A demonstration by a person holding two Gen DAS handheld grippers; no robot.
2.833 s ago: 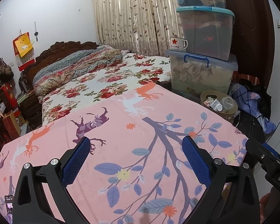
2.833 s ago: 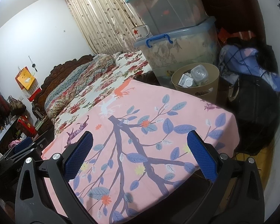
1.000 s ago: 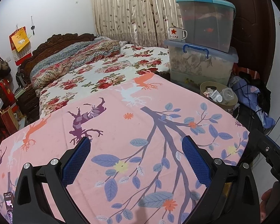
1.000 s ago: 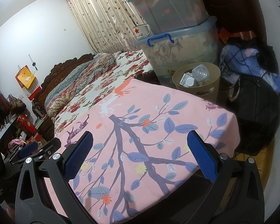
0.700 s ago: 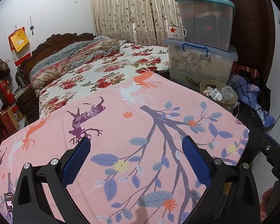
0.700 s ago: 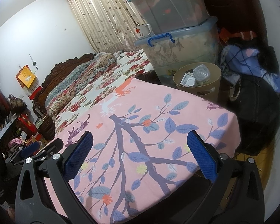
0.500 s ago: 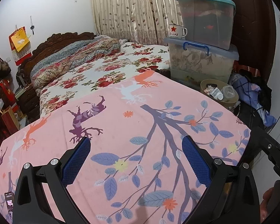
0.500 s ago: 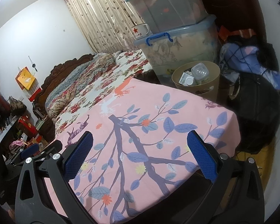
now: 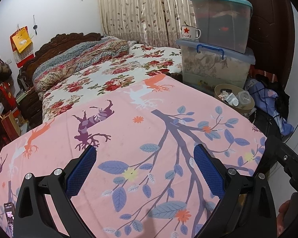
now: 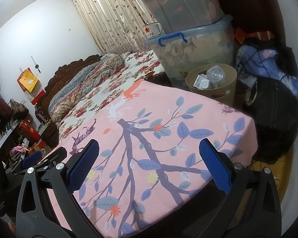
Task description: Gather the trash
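Above the pink sheet [image 9: 141,138] with its printed branches and leaves, I hold both grippers out over the foot of the bed. My left gripper [image 9: 145,170] has its jaws spread wide, blue pads facing each other with nothing between them, only sheet below. My right gripper [image 10: 149,166] is the same: jaws well apart, empty, hanging over the near corner of the pink sheet. Off past the far right edge of the sheet sits the tan waste bin [image 10: 224,91] on the floor, and the trash is in there: a clear plastic bottle [image 10: 215,75] lying on top and a small white carton [image 10: 201,83] just beside it. Right behind the bin stand stacked plastic storage boxes [image 10: 198,51], the lower one with a blue handle, and a white mug [image 10: 152,30] with a red star rests on its lid. Beyond the pink sheet the flowered bedspread [image 9: 117,75] runs up to a dark wooden headboard [image 9: 65,41]. A heap of blue and black clothes [image 10: 272,75] lies to the right of the bin.
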